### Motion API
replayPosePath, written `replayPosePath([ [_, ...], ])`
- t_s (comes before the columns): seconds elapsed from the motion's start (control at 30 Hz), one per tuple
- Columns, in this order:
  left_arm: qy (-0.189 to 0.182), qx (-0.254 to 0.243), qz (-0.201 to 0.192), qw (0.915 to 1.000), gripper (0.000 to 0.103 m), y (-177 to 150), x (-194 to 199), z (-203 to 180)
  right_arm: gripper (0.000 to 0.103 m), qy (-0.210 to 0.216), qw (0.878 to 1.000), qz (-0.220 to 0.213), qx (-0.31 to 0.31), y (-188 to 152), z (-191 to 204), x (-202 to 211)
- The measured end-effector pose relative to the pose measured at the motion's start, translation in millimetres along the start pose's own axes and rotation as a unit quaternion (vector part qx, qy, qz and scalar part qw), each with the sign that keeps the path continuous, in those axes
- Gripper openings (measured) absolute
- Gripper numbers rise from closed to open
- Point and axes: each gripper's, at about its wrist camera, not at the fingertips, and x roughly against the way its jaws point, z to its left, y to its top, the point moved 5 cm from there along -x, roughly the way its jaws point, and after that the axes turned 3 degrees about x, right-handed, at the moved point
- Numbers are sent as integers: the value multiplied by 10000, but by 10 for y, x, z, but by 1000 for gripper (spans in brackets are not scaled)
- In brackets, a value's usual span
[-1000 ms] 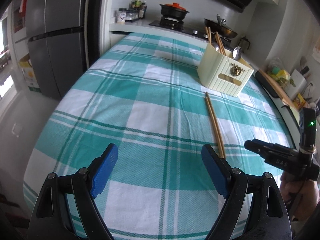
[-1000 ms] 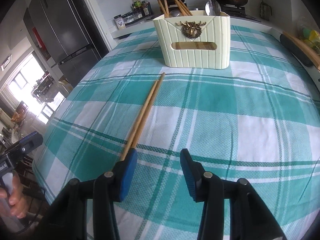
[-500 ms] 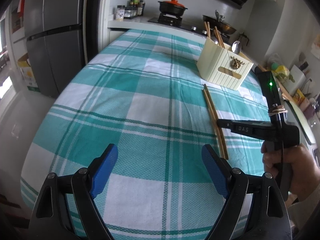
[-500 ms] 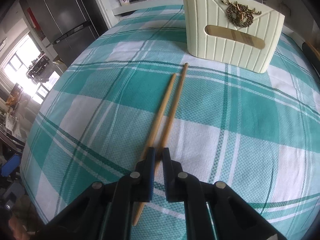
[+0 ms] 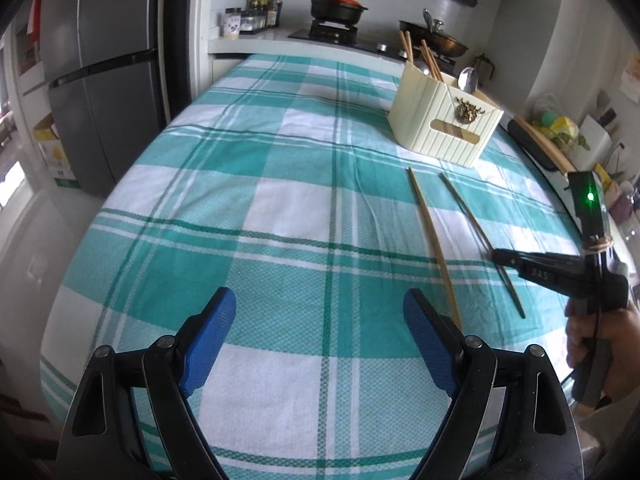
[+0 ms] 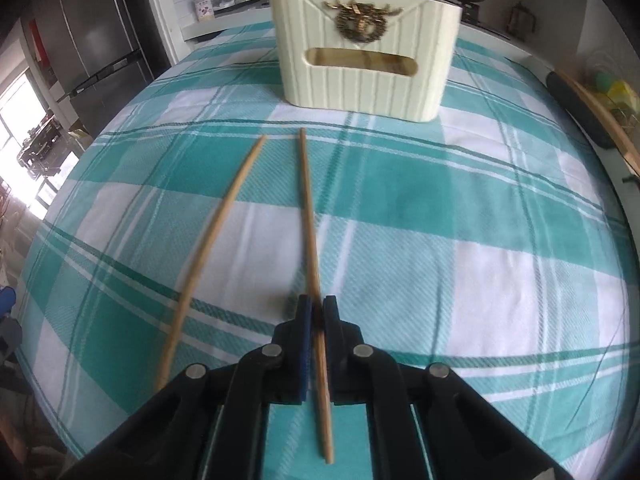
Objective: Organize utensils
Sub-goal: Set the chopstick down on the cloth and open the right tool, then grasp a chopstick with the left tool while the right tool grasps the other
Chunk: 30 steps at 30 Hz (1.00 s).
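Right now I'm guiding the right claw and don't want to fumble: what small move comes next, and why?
Probably lift it toward the cream holder: the right claw is shut on one chopstick, while the other chopstick lies on the cloth.

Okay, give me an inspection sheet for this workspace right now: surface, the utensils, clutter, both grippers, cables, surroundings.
Surface: table under a teal and white checked cloth, a few creases.
Job's things: cream utensil holder upright at the far side, with chopsticks and a spoon standing in it. One loose chopstick lies on the cloth. A second chopstick is pinched near its near end.
Clutter: nothing seen on the cloth.
Grippers: right gripper shut on the second chopstick; left gripper open and holding nothing.
Cables: nothing clearly seen.
Surroundings: fridge left, stove with a red-lidded pot and a pan behind, jars on the counter.
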Motion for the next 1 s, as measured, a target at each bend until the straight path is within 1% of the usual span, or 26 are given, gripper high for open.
replayPosePath([
  [0.03,-8,-33,5,10000,87,1,-4,-26,6,-35,9999,-20,-123,-86,-135,50],
  [0.17,-47,-213,32,9998,87,-13,-21,-170,6,-429,9975,23,-565,-424,-604,251],
  [0.23,-73,-302,64,9995,87,-22,-38,-249,7,-471,9969,-4,-636,-549,-723,345],
  [0.3,-93,-411,103,9991,87,-26,-50,-324,12,-440,9969,-74,-643,-624,-764,433],
  [0.33,-86,-462,110,9988,87,-20,-51,-358,27,-421,9968,-187,-649,-640,-758,482],
  [0.37,-72,-503,104,9987,87,-6,-44,-384,44,-392,9964,-347,-664,-650,-762,544],
  [0.4,-55,-535,86,9985,87,15,-35,-408,49,-376,9958,-487,-672,-642,-766,594],
  [0.63,124,-737,-169,9971,87,264,118,-529,50,-171,9943,-685,-803,-626,-828,638],
  [0.7,207,-809,-235,9962,89,322,138,-568,50,-167,9942,-763,-733,-608,-814,670],
  [0.73,245,-834,-248,9959,90,343,136,-585,50,-175,9941,-810,-694,-596,-810,693],
  [0.83,352,-893,-201,9952,90,377,86,-637,50,-168,9934,-918,-661,-569,-824,757],
  [1.0,483,-1017,-158,9935,90,399,-4,-722,50,-158,9930,-911,-736,-593,-883,765],
])
